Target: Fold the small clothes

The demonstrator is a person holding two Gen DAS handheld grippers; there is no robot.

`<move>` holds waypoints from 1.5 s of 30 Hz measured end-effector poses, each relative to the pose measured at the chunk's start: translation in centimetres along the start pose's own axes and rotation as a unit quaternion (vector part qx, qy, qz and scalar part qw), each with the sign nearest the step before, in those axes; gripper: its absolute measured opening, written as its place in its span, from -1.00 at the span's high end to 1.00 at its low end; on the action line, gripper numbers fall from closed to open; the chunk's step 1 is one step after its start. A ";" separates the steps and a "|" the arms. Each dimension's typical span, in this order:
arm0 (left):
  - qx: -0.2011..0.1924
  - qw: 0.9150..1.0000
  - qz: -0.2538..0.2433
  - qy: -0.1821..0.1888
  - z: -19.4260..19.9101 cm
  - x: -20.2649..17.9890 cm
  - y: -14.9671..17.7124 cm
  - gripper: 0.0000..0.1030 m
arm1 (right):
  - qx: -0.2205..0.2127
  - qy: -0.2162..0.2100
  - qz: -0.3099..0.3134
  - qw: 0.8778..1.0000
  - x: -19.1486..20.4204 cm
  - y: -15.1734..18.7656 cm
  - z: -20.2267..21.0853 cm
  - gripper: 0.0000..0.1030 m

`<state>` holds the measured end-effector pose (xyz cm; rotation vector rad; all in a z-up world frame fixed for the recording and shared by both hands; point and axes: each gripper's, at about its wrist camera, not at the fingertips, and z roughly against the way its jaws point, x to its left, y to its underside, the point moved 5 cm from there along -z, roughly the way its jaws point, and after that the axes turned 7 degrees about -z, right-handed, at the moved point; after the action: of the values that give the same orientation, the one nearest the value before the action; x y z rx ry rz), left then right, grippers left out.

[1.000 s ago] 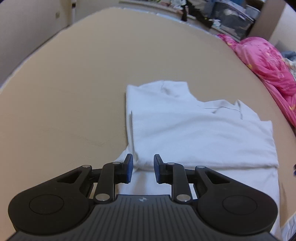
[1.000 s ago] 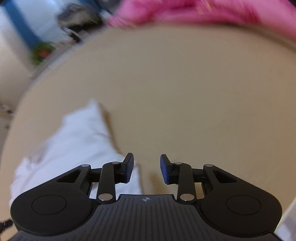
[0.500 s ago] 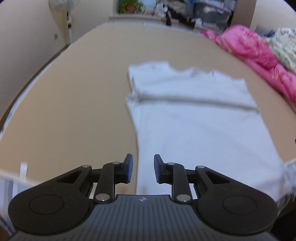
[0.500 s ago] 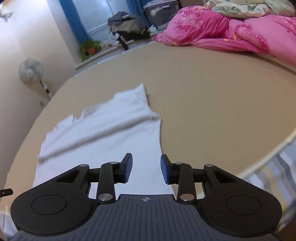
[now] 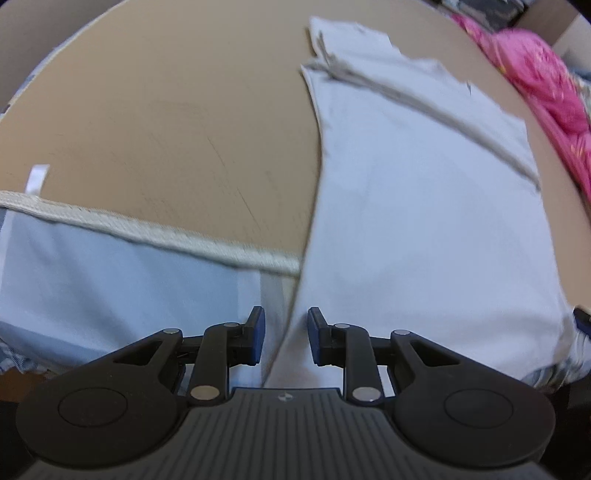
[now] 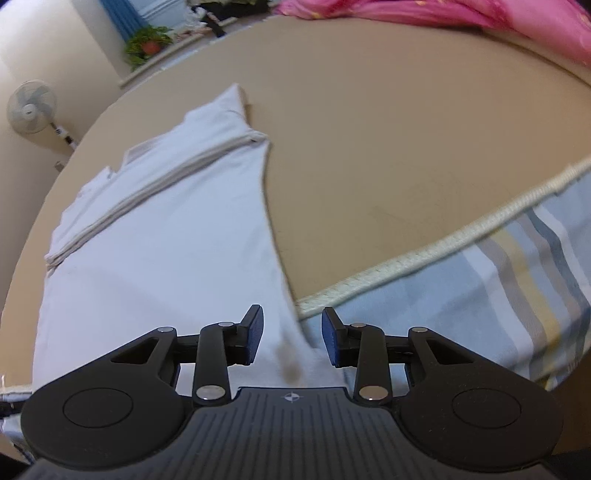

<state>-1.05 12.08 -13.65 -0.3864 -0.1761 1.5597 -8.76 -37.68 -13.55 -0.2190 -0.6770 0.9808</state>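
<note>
Left gripper [image 5: 283, 335] sits at the near left corner of the shirt [image 5: 424, 206], jaws narrowly apart and just opened a bit, the shirt's left edge running up between the pads but not pinched. Shirt lies flat on the tan board [image 5: 166, 122], long axis away from the person, hem end hanging over the near edge onto the bed sheet [image 5: 110, 280]. Progress, as I read it: the far end is already turned over in one band, with the fold line [image 6: 147, 184] crossing the shirt near the collar end; the long lower body is unfolded, so the main fold from the hem is left, maybe one more after. Right gripper [image 6: 291, 334] is at the near right corner, jaws somewhat wider, also just opened, cloth under and between them, nothing clamped. Looks like both are lining up to take the hem corners. Surface: smooth board on a bed, corded piping [image 6: 443, 243] along the mattress edge, striped sheet on the right side. Room: a fan [image 6: 31, 107] and a potted plant [image 6: 147, 40] by the window at left, a pink quilt [image 6: 443, 11] at the far right.
</note>
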 end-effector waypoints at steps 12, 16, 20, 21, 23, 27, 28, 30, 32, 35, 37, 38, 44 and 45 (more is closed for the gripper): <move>0.025 0.999 -0.019 -0.015 -1.6 -0.7 0.5 0.42 | 0.064 0.030 0.026 0.997 -0.7 1.8 -2.1 0.18; 0.023 0.999 -0.034 -0.021 -1.7 -1.4 0.6 0.42 | 0.066 0.030 0.026 0.997 -0.7 1.9 -2.3 0.18; 0.022 0.999 -0.036 -0.021 -1.8 -1.6 0.6 0.42 | 0.069 0.029 0.041 0.996 -0.4 2.2 -2.1 0.18; 0.022 0.999 -0.036 -0.021 -1.9 -1.6 0.6 0.42 | 0.070 0.028 0.042 0.996 -0.4 2.2 -2.1 0.18; 0.022 0.999 -0.039 -0.021 -1.9 -1.7 0.5 0.42 | 0.074 0.027 0.044 0.996 -0.4 2.2 -2.2 0.17; 0.020 0.998 -0.054 -0.024 -2.0 -2.3 0.5 0.55 | 0.082 0.025 0.055 0.995 0.0 2.4 -2.6 0.16; 0.018 0.998 -0.061 -0.023 -2.0 -2.6 0.5 0.60 | 0.084 0.024 0.057 0.995 0.0 2.5 -2.6 0.15; 0.012 0.997 -0.073 -0.023 -1.8 -3.1 0.4 0.86 | 0.087 0.020 0.062 0.994 0.2 2.6 -2.6 0.23; 0.002 0.997 -0.073 -0.010 -1.4 -3.3 0.3 0.86 | 0.081 0.016 0.064 0.994 0.3 2.5 -2.3 0.52; -0.007 0.998 -0.058 0.013 -0.8 -3.1 0.1 0.85 | 0.069 0.001 0.049 0.996 0.2 2.1 -1.6 0.58; -0.001 0.999 -0.050 0.019 -1.0 -2.9 0.1 0.82 | 0.070 0.001 0.046 0.996 0.1 2.1 -1.6 0.54; 0.005 0.999 -0.052 0.015 -1.2 -3.0 0.2 0.80 | 0.075 0.004 0.048 0.996 0.1 2.2 -1.8 0.51; 0.027 0.998 -0.059 -0.003 -2.2 -3.2 1.0 0.69 | 0.094 0.015 0.056 0.994 0.1 2.8 -2.5 0.50; 0.027 0.998 -0.057 -0.003 -2.2 -3.2 1.1 0.68 | 0.096 0.016 0.056 0.994 0.0 2.9 -2.5 0.50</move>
<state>-1.32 8.59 -15.65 -0.3242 -0.1566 1.4499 -9.18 -35.73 -16.82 -0.1044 -0.5423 1.1405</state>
